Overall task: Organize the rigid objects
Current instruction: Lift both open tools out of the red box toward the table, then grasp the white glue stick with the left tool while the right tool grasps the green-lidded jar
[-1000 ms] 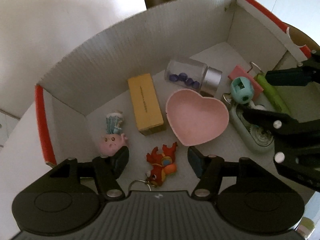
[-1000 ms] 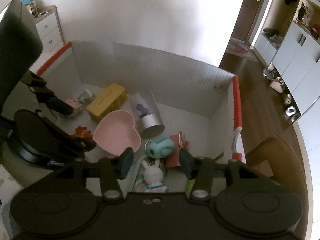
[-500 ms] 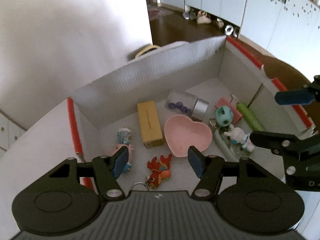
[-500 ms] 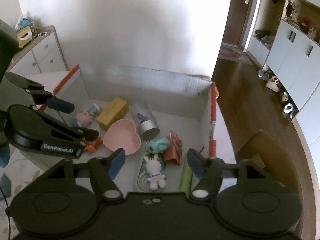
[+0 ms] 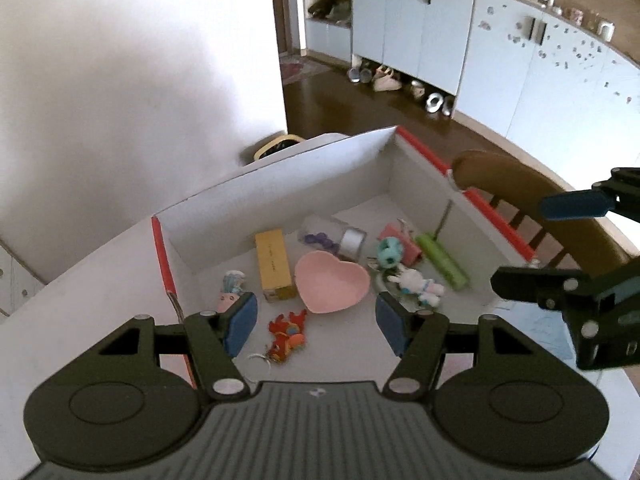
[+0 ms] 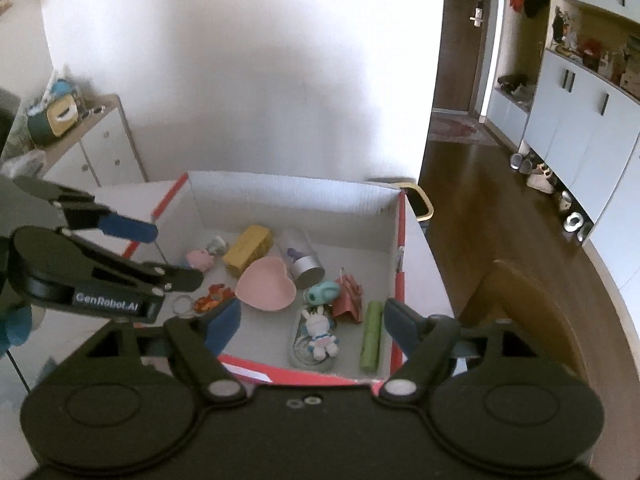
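Both tongs are clear of the cardboard box (image 5: pixel 280 184) and above it; a second ago they were down among the contents, and the wrist views now take in the whole box and the room beyond. Left tongs (image 5: pixel 316 322): partly open, gap unchanged, nothing between the pads. Right tongs (image 6: pixel 310 322): jaws have just been opening and now stand wide, empty. The white rabbit figure (image 6: pixel 320 332), which lay just under the right tongs a second ago, rests on the pale oval case (image 6: pixel 298 346) on the box floor, beside the green stick (image 6: pixel 371 336). Also in the box: pink heart dish (image 5: pixel 332 286), yellow block (image 5: pixel 274 264), clear jar with silver cap (image 5: pixel 340 238), teal ball (image 5: pixel 390 252), red fish keychain (image 5: pixel 286 332), and a small pink figure (image 5: pixel 230 294). Judgement: the rabbit's placement looks finished, both tongs are free for the next item, and the visible items are all boxed.
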`<action>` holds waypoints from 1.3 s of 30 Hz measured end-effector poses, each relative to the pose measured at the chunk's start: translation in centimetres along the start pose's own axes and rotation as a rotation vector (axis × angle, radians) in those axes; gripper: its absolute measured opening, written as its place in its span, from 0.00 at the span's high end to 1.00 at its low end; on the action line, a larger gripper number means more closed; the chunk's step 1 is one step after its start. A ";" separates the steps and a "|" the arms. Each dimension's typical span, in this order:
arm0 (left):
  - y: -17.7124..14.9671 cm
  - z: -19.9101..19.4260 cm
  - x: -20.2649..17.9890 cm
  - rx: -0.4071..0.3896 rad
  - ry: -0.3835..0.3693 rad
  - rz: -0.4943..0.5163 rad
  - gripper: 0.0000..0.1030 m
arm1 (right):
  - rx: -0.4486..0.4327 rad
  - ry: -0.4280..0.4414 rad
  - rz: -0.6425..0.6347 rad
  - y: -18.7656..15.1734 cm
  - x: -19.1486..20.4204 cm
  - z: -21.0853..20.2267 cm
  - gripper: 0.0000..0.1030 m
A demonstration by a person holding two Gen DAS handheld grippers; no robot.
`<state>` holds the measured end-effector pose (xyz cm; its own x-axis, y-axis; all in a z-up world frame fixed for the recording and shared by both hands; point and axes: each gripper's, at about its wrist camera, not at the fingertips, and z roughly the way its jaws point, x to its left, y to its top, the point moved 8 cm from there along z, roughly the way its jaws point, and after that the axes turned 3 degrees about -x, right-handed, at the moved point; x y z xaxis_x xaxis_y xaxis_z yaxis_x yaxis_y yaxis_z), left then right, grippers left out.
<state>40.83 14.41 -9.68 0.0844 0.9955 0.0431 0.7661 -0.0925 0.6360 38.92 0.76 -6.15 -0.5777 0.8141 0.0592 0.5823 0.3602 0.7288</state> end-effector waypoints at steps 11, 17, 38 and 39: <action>-2.3 -4.0 -1.5 -0.050 -0.042 -0.026 0.37 | -0.084 0.021 0.056 -1.0 0.7 -4.8 0.19; -3.7 -5.9 -1.7 -0.088 -0.051 -0.040 0.28 | -0.138 0.058 0.092 -1.9 2.1 -7.5 0.13; -10.1 -7.0 -3.0 -0.144 -0.105 -0.063 0.19 | -0.088 0.066 0.066 -9.9 6.2 -8.8 0.00; -10.6 -6.6 -3.1 -0.132 -0.116 -0.066 0.19 | -0.081 0.066 0.062 -10.4 6.3 -8.8 0.00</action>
<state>28.30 12.45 -11.47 0.1155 0.9896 -0.0863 0.6826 -0.0159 0.7306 24.20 -1.83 -7.36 -0.5805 0.8006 0.1487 0.5714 0.2704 0.7748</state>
